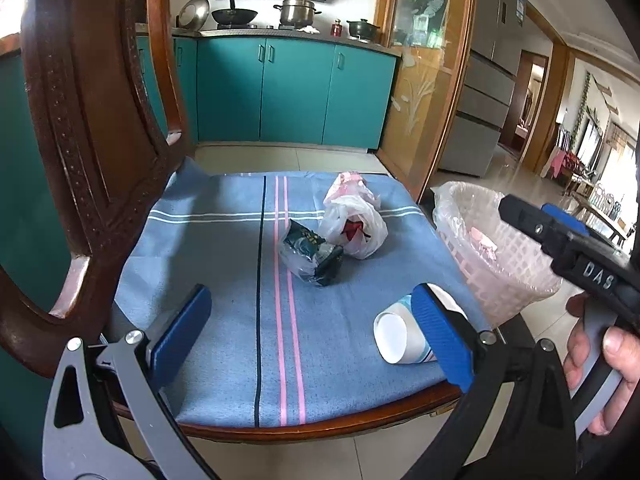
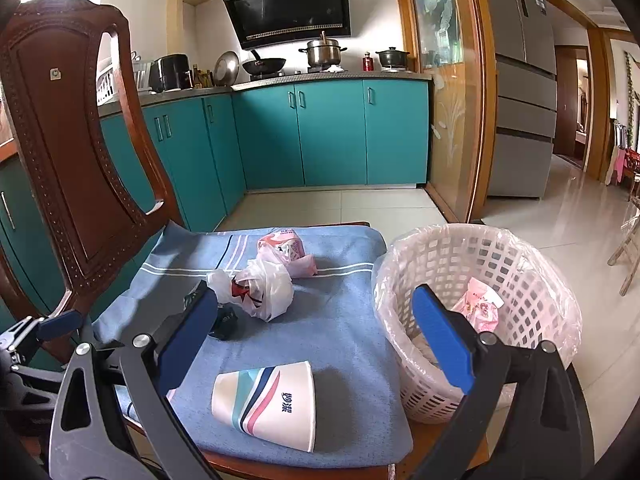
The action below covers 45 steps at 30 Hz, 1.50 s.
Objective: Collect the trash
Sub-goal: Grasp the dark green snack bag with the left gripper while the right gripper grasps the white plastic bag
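Trash lies on our chair cushion [image 2: 344, 320]: paper cup [image 2: 266, 408] nearest the right gripper [image 2: 316, 340], both grippers gaping, empty. Cup probably rolls if nudged; basket [image 2: 520, 264] stands beside.

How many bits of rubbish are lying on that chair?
4: a paper cup on its side nearest, a dark packet mid-cushion, a white plastic bag beside it, a pink wrapper farthest back. Others may hide underneath.

**Trash on the chair seat ahead of open jaws**

The left gripper [image 1: 316, 328] is held with jaws wide apart. A paper cup [image 1: 396, 336] lies touching the right jaw. Ahead of the jaws, a dark wrapper [image 1: 312, 254] and white plastic bag [image 1: 354, 228] are seen; a lined basket [image 1: 496, 248] stands beyond the right jaw.
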Available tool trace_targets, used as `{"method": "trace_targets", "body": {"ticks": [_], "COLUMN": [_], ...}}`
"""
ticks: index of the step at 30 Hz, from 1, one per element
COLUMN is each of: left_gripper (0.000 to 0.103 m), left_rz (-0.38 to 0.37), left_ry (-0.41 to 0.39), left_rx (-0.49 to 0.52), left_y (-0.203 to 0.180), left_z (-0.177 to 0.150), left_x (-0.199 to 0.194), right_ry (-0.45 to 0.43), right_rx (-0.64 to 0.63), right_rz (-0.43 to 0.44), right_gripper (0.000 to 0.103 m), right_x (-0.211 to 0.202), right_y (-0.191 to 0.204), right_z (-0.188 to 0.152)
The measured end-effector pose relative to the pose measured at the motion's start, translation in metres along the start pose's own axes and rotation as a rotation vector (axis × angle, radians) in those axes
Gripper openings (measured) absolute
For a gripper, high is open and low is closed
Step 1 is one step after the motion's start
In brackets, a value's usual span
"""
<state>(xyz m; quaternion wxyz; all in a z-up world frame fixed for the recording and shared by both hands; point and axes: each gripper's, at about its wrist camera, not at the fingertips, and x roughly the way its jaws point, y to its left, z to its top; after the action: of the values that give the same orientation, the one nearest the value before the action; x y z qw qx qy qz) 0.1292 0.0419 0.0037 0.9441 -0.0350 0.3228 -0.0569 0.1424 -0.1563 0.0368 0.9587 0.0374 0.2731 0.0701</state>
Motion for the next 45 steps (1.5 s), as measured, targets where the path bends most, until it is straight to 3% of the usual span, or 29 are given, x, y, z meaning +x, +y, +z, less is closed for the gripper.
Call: {"method": "trace_targets", "body": {"ticks": [9,17,22,23,24,25,28,35,38,41,45], "left_gripper": [0.100,0.099,0.099,0.096,0.071,0.062,0.058,0.058,0.058,0.058,0.059], "left_rz": [0.021,0.039,0.031,0.030,0.011,-0.002,-0.011,0.015,0.056,0.082,0.071], "left_ry": [0.059,0.139,0.227,0.239,0.259,0.279,0.289,0.076,-0.083,-0.175,-0.169], "left_rx": [0.059,0.110,0.080,0.071,0.055,0.037,-0.018,-0.050,-0.082,-0.127,-0.120], "left_y": [-0.011,-0.011,-0.004,-0.002,0.001,0.004,0.012,0.018,0.023,0.027,0.022], "left_z": [0.012,0.026,0.027,0.026,0.024,0.023,0.025,0.045,0.046,0.038,0.029], "left_x": [0.038,0.101,0.144,0.151,0.158,0.161,0.153,0.051,0.001,-0.028,-0.032], "right_ry": [0.018,0.044,0.073,0.080,0.083,0.089,0.112,0.172,0.273,0.342,0.433], "right_rx": [0.014,0.021,0.019,0.013,0.010,0.004,0.001,-0.042,-0.057,-0.089,-0.120], "right_rz": [0.020,0.030,0.035,0.034,0.035,0.036,0.036,0.044,0.075,0.062,0.023], "right_gripper": [0.096,0.096,0.096,0.096,0.096,0.096,0.096,0.096,0.096,0.096,0.096], "right_x": [0.002,0.007,0.015,0.018,0.019,0.022,0.031,0.064,0.098,0.132,0.176], "right_y": [-0.003,-0.007,-0.005,-0.003,-0.003,-0.001,0.001,0.015,0.027,0.043,0.064], "right_z": [0.001,-0.002,-0.004,-0.005,-0.005,-0.006,-0.006,0.004,0.007,0.013,0.019]}}
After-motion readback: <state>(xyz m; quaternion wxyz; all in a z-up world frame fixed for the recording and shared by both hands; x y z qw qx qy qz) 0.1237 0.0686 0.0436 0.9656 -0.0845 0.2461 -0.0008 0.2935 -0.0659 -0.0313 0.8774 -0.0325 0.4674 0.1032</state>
